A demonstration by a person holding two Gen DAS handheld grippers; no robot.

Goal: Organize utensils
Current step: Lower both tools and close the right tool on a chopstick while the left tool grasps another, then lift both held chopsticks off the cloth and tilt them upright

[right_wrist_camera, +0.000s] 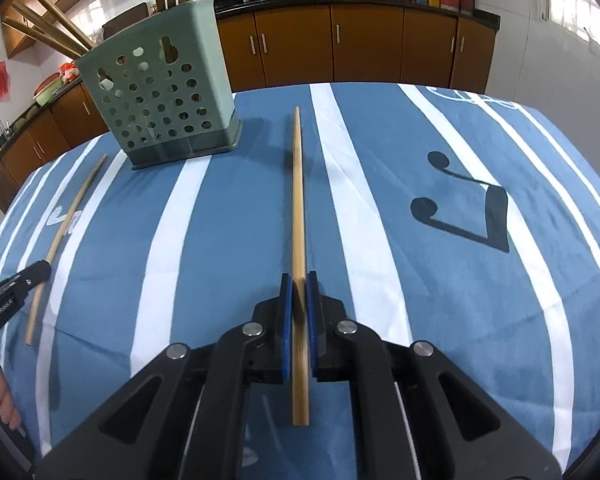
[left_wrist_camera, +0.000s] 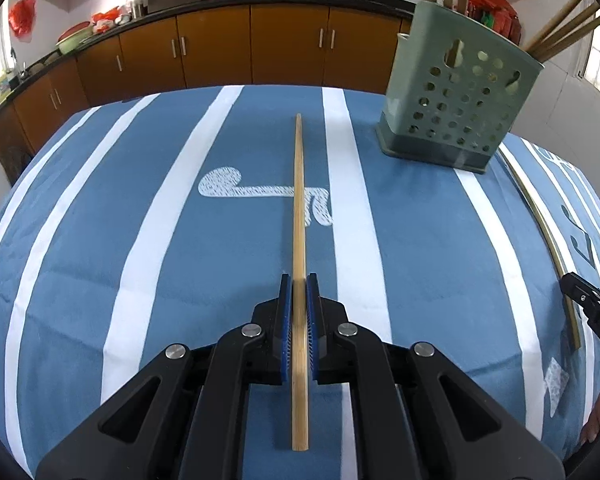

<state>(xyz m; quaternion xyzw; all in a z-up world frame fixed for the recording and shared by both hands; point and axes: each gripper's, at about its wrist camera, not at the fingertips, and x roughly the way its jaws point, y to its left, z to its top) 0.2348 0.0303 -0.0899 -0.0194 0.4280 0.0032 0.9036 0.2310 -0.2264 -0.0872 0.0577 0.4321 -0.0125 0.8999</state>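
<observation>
The left gripper (left_wrist_camera: 299,280) has its jaws clamped on one bamboo chopstick (left_wrist_camera: 299,200). The right gripper (right_wrist_camera: 299,278) likewise grips another chopstick (right_wrist_camera: 298,200), both above the blue striped tablecloth (left_wrist_camera: 140,240). The green perforated utensil holder (left_wrist_camera: 456,92) stands at the far side, holding more chopsticks.

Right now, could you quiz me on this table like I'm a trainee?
1. True or false: each gripper is shut on a chopstick.
2. What colour is the perforated utensil holder?
3. Does the holder already contain utensils? A) yes B) no

Key
1. True: left gripper clamps the left chopstick, right gripper clamps the right chopstick.
2. Green, the utensil holder.
3. A, wooden sticks stand in it.
</observation>
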